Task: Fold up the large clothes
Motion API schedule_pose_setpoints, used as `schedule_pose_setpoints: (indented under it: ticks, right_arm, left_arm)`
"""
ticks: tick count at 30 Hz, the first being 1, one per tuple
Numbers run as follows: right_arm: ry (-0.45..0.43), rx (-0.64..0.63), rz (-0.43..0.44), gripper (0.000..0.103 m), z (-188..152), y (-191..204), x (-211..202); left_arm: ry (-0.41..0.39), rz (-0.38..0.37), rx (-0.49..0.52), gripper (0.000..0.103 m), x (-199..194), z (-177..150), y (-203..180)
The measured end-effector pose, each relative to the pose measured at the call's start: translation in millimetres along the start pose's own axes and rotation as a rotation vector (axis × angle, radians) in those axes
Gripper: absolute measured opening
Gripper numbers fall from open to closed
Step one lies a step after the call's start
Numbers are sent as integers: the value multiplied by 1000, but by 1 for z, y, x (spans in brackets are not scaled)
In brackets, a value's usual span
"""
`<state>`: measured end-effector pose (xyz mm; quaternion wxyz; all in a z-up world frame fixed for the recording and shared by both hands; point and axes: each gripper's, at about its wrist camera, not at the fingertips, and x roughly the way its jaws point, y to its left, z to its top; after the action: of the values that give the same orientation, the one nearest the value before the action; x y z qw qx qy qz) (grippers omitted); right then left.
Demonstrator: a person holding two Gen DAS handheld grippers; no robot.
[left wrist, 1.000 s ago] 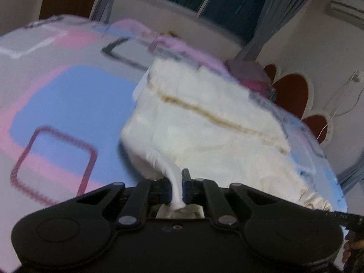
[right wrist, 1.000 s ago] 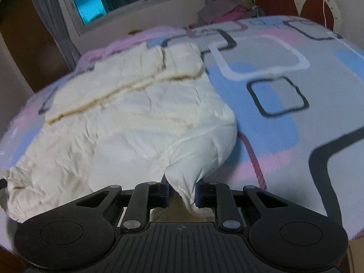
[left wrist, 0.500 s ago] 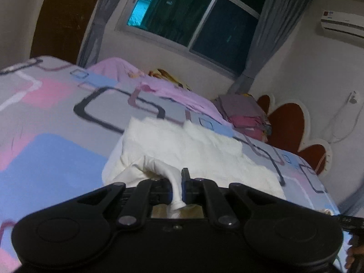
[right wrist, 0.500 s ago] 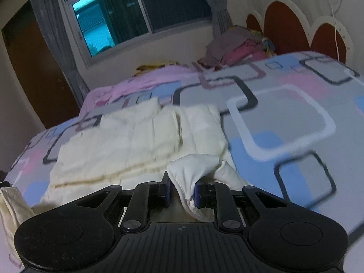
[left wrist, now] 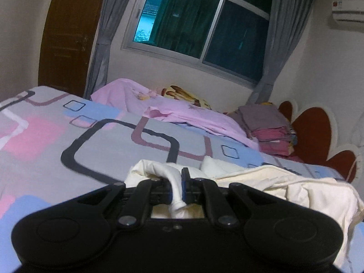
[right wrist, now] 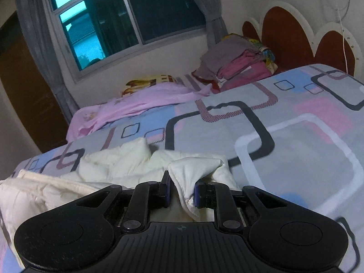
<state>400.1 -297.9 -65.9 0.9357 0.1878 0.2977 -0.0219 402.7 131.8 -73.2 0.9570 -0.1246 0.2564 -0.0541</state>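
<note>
A large cream-white garment (left wrist: 295, 184) lies on the patterned bed (left wrist: 102, 141), bunched low in front of both cameras. My left gripper (left wrist: 178, 191) is shut on a thin twisted edge of the garment. My right gripper (right wrist: 182, 191) is shut on a thicker corner of the same garment (right wrist: 127, 159), which bulges up between the fingers. Both grippers are low over the bed, with the held cloth carried over the rest of the garment. Most of the garment is hidden under the gripper bodies.
A pink sheet (left wrist: 173, 111) and a stack of folded clothes (left wrist: 268, 129) lie at the far side of the bed by the window wall. The red and white headboard (right wrist: 295, 34) is to the right. A brown door (left wrist: 66, 34) is at far left.
Both grippers have carried their held corners forward across the garment toward the far side and tilted up. The flat spread garment is now folded over itself and mostly out of sight.
</note>
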Motion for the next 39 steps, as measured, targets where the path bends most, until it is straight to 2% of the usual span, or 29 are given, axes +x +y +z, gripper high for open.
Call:
schedule_pose_setpoints:
  ticks: [8, 14, 17, 23, 25, 27, 31, 33, 34, 36, 37, 39]
  right_arm:
    - [65, 76, -46, 19, 19, -16, 68]
    - [52, 46, -68, 19, 26, -16, 97]
    - [54, 44, -80, 23, 25, -17, 111]
    - [24, 92, -55, 45, 29, -26, 115]
    - [-4, 101, -55, 56, 33, -27, 110]
    - [-53, 66, -80, 78, 35, -22, 101]
    - [-155, 5, -91, 79, 40, -12, 83]
    - [-205, -32, -88, 79, 41, -6, 75]
    - [-231, -53, -83, 79, 41, -1, 72]
    - [-273, -98, -79, 79, 40, 7, 67]
    - [-285, -123, -75, 79, 39, 11, 66]
    - [-279, -179, -59, 76, 37, 20, 67]
  left_arm:
    - [54, 118, 63, 6, 62, 6, -12]
    - [79, 168, 79, 6, 95, 6, -16]
    - [102, 192, 99, 6, 112, 2, -17]
    - [157, 222, 116, 11, 133, -4, -16]
    - [160, 209, 101, 11, 132, -1, -14]
    - [163, 198, 94, 13, 129, 4, -14]
    - [144, 170, 45, 19, 114, 13, -8]
    - [122, 156, 14, 24, 106, 17, -4]
    - [108, 148, -1, 32, 103, 18, -3]
    - [61, 154, -35, 73, 96, 21, 2]
    - [17, 191, -36, 97, 91, 22, 3]
    - [-47, 220, 4, 89, 84, 25, 1]
